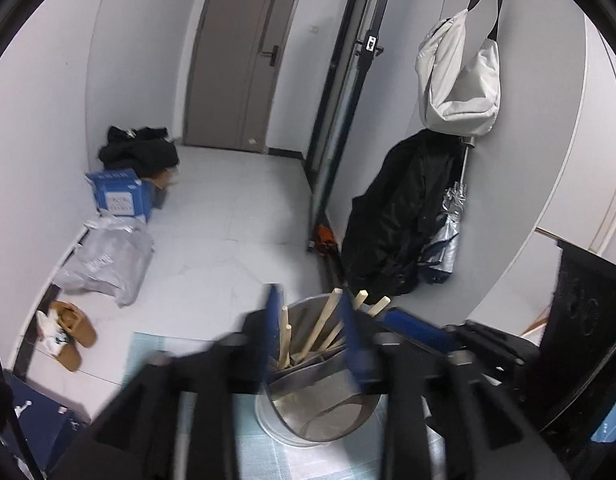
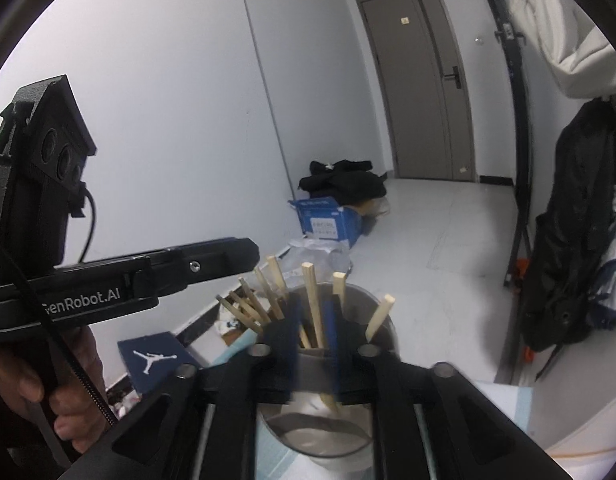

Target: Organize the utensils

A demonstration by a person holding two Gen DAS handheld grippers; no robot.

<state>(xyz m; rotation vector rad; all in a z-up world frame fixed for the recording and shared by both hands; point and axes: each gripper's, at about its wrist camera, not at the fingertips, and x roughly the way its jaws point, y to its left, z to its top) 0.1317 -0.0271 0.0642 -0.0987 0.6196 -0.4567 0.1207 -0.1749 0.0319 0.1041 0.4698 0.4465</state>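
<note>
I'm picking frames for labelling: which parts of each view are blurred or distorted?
Left wrist view: left gripper and its blue fingers smeared by motion blur, metal cup and room sharper, walls bowed by fisheye. Right wrist view: right gripper slightly blurred, chopsticks crisp, door curved.

You have a pale blue checked mat (image 1: 147, 350) under the metal cup (image 1: 320, 420), which stands upright on it. Beyond its edge lies the white tiled floor (image 1: 227, 240), with tan slippers (image 1: 73, 332), a grey plastic bag (image 1: 107, 260) and a blue box (image 1: 119, 196) along the wall.
</note>
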